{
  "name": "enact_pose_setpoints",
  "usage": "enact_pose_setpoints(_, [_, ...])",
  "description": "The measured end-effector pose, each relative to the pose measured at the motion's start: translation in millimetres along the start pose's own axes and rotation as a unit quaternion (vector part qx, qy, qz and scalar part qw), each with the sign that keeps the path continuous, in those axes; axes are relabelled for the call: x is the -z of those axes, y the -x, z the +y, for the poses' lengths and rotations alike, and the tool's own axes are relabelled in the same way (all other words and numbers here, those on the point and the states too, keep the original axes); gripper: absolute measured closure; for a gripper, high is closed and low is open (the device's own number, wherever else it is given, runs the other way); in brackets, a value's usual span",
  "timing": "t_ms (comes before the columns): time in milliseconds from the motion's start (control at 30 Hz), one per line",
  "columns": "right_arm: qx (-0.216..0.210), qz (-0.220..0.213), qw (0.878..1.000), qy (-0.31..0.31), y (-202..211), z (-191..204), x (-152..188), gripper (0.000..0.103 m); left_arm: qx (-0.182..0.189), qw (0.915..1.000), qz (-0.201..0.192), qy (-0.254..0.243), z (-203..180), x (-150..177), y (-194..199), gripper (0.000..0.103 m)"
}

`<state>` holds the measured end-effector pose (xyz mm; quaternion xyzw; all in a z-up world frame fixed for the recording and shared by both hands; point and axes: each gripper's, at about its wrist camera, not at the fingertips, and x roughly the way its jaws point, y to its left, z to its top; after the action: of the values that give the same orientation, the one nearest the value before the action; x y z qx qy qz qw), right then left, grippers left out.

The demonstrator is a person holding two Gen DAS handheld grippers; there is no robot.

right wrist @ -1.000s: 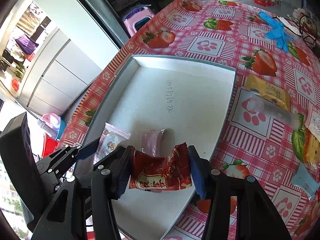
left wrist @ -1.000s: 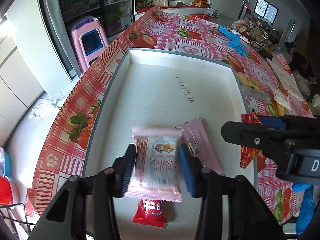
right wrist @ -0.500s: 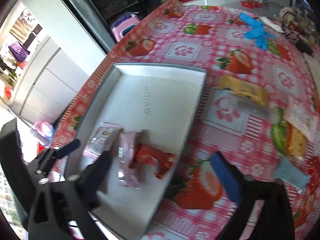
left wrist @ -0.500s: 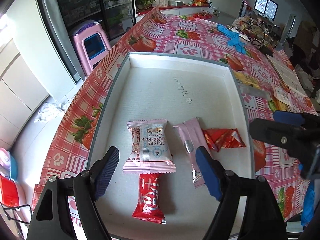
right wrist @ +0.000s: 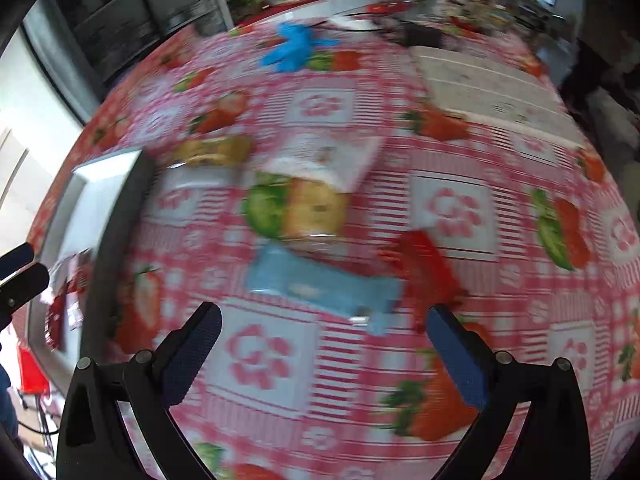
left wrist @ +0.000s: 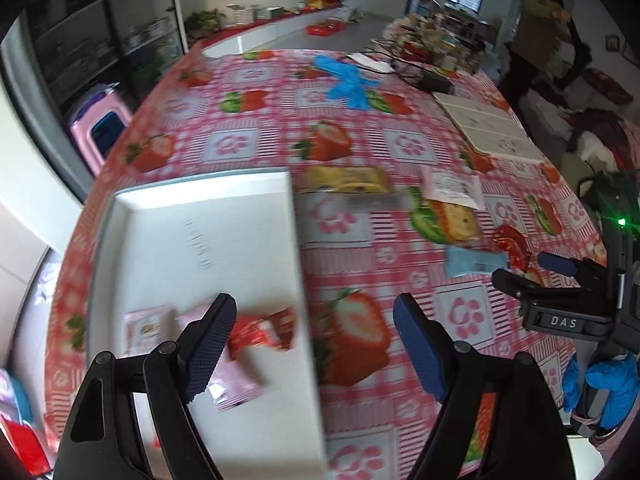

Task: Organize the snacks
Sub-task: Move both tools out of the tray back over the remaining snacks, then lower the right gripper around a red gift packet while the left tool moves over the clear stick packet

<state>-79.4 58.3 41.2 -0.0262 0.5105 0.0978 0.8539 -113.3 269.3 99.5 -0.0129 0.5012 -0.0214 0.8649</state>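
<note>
Three packets lie in the tray (left wrist: 208,200); the blue packet (right wrist: 320,286) lies left-right. Both grippers (left wrist: 312,340) (right wrist: 324,344) gape empty.

Far half of the white tray (left wrist: 208,216) is bare; its near left part is taken by three wrappers, pink-white (left wrist: 146,328), pink (left wrist: 236,384) and red (left wrist: 264,330). The tray's raised right wall (left wrist: 298,264) bars any low sideways pass. Right of it, the tablecloth (left wrist: 348,240) is open beside the wall. Farther right lie loose snacks: yellow packet (left wrist: 348,180), cake packet (left wrist: 452,222), light blue packet (right wrist: 320,284), red wrapper (right wrist: 428,268). Blue gloves (left wrist: 346,80) and papers (left wrist: 488,128) occupy the far side.
</note>
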Motion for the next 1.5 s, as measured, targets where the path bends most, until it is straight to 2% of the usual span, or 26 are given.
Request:
enact_pose_setpoints(133, [0.006, -0.001, 0.999, -0.050, 0, -47, 1, 0.000, -0.016, 0.9990, -0.009, -0.040, -39, -22, -24, 0.019])
enact_pose_setpoints(200, [0.009, 0.004, 0.998, -0.061, -4, -60, 0, 0.000, -0.045, 0.9963, -0.020, -0.070, -56, -38, -44, 0.019])
enact_pose_setpoints(267, [0.011, 0.006, 0.998, -0.067, -7, -68, 0, 0.000, -0.052, 0.9951, -0.017, -0.083, -62, -52, -63, 0.019])
enact_pose_setpoints(500, [0.010, 0.003, 0.998, -0.061, -20, -74, -12, 0.000, -0.037, 0.9969, 0.031, -0.062, -57, -72, -125, 0.020])
enact_pose_setpoints(567, [0.004, 0.004, 0.999, -0.047, -28, -67, -20, 0.000, -0.029, 0.9965, 0.042, -0.066, -59, -70, -135, 0.020])
enact_pose_setpoints(633, [0.003, 0.011, 0.999, -0.030, -37, -60, -25, 0.000, -0.041, 0.9950, 0.039, -0.082, -64, -66, -139, 0.021])
enact_pose_setpoints(700, [0.007, 0.017, 1.000, -0.024, -46, -56, -29, 0.000, -0.037, 0.9945, 0.029, -0.093, -67, -62, -137, 0.028])
enact_pose_setpoints(733, [0.015, 0.013, 1.000, -0.021, -46, -55, -30, 0.002, -0.032, 0.9945, 0.029, -0.095, -68, -62, -137, 0.036])
enact_pose_setpoints(767, [0.023, 0.010, 1.000, -0.017, -46, -54, -31, 0.010, -0.029, 0.9943, 0.028, -0.098, -69, -59, -135, 0.048])
enact_pose_setpoints(800, [0.029, 0.006, 0.999, -0.014, -43, -54, -31, 0.027, -0.034, 0.9935, 0.026, -0.106, -72, -56, -132, 0.054])
enact_pose_setpoints(833, [0.034, 0.000, 0.999, -0.009, -40, -54, -31, 0.038, -0.040, 0.9926, 0.024, -0.112, -75, -54, -130, 0.066])
enact_pose_setpoints(867, [0.039, -0.001, 0.999, -0.003, -38, -55, -29, 0.055, -0.044, 0.9918, 0.022, -0.118, -78, -50, -128, 0.077])
enact_pose_setpoints(933, [0.028, 0.001, 1.000, 0.002, -34, -60, -24, 0.055, -0.025, 0.9934, 0.027, -0.109, -79, -38, -123, 0.096])
enact_pose_setpoints(967, [0.026, 0.002, 1.000, 0.002, -33, -62, -21, 0.055, -0.016, 0.9950, 0.027, -0.095, -79, -28, -117, 0.096])
enact_pose_setpoints(1100, [0.022, 0.003, 1.000, 0.007, -20, -70, 5, 0.055, -0.002, 0.9979, 0.031, -0.057, -81, 17, -91, 0.096])
enact_pose_setpoints(1200, [0.021, 0.006, 1.000, 0.015, -8, -76, 29, 0.055, -0.006, 0.9975, 0.034, -0.062, -83, 44, -73, 0.093])
enact_pose_setpoints(1233, [0.023, 0.005, 1.000, 0.016, -4, -79, 36, 0.055, -0.012, 0.9969, 0.031, -0.071, -84, 43, -70, 0.088])
enact_pose_setpoints(1300, [0.034, 0.000, 0.999, 0.013, 2, -87, 48, 0.053, -0.037, 0.9943, 0.013, -0.099, -88, 34, -66, 0.069])
enact_pose_setpoints(1333, [0.036, -0.003, 0.999, 0.011, 4, -90, 51, 0.045, -0.051, 0.9928, 0.003, -0.108, -89, 25, -65, 0.043])
enact_pose_setpoints(1367, [0.042, -0.002, 0.999, 0.002, 3, -95, 55, 0.011, -0.061, 0.9911, -0.010, -0.118, -91, 13, -65, 0.023])
enact_pose_setpoints(1400, [0.047, -0.004, 0.999, -0.006, 2, -99, 59, 0.000, -0.065, 0.9899, -0.026, -0.124, -93, 4, -65, 0.022])
enact_pose_setpoints(1433, [0.048, -0.009, 0.999, -0.015, 2, -102, 62, 0.000, -0.068, 0.9877, -0.043, -0.134, -96, -5, -67, 0.022])
enact_pose_setpoints(1500, [0.050, -0.026, 0.998, -0.007, 1, -103, 69, 0.000, -0.078, 0.9830, -0.049, -0.159, -103, -21, -77, 0.022])
